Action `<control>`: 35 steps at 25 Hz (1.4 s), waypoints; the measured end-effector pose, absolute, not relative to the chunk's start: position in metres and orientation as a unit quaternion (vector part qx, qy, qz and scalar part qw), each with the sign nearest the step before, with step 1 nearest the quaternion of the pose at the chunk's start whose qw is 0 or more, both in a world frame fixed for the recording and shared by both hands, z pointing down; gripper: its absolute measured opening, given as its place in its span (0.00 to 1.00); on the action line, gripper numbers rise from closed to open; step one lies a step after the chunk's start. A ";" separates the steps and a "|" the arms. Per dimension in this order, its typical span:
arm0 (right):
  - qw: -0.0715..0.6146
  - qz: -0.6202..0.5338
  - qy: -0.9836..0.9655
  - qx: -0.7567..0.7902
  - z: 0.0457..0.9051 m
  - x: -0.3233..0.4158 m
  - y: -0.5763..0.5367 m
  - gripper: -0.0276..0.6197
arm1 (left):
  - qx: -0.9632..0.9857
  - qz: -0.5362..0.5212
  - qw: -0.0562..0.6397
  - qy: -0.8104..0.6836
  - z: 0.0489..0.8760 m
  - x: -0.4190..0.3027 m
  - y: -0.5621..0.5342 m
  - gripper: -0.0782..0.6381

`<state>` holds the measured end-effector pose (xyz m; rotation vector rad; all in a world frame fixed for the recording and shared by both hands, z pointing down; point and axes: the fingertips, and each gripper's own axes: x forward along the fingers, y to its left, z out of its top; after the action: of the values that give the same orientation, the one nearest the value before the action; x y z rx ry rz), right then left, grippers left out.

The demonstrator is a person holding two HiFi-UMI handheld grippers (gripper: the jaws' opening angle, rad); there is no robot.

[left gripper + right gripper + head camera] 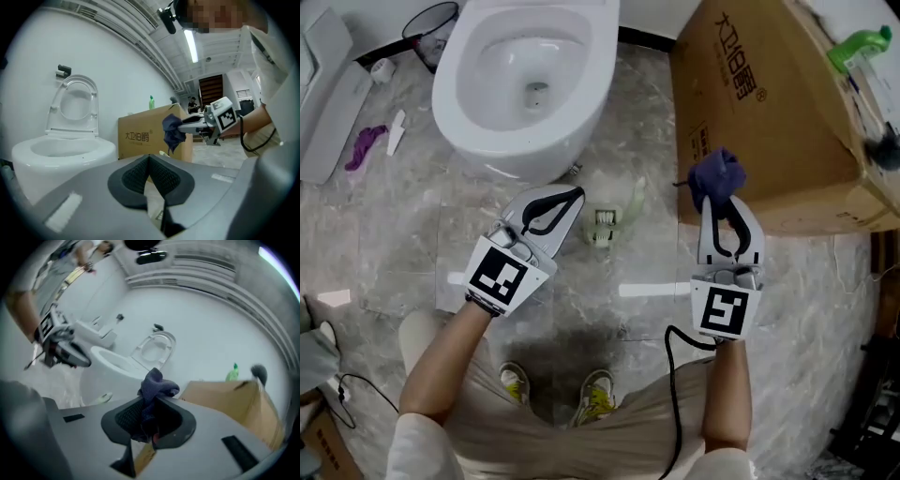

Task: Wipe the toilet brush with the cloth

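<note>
We hold the left gripper (573, 198) low over the marble floor (628, 309), at 6 o'clock from the white toilet (523, 84). In its own view the left gripper (149, 160) has its 2 black pads pressed together at the tips with nothing between them. The right gripper (720, 199) sits at 3 o'clock from the left one, in front of the cardboard box (769, 112). Its jaws are clamped on the dark purple cloth (717, 172), which bunches up beyond the tips. The right gripper view shows the same thing: the right gripper (151, 405) pinches the cloth (154, 386) between its pads, with a crumpled fold standing above them. The pale green toilet brush (607, 221) lies on the floor between the 2 grippers, at 5 o'clock from the toilet bowl. Its bristle head is toward us and its handle runs toward 1 o'clock. Neither gripper touches it, and the cloth is held apart from it, at 2 o'clock. A green bottle (859, 45) stands on the box at 2 o'clock in the head view, and our 2 shoes (595, 394) show at 6 o'clock.
</note>
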<state>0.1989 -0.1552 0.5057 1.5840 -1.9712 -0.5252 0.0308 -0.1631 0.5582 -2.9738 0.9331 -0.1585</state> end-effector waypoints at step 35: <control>0.571 -0.381 -0.623 0.375 0.600 0.139 -0.141 0.14 | -0.958 -0.068 -0.030 0.277 0.592 0.021 -0.163 0.10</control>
<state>0.1390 -0.1409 0.5995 0.8805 -1.4624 -0.8943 0.0209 -0.1635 0.5921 -3.0686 0.8855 -0.2167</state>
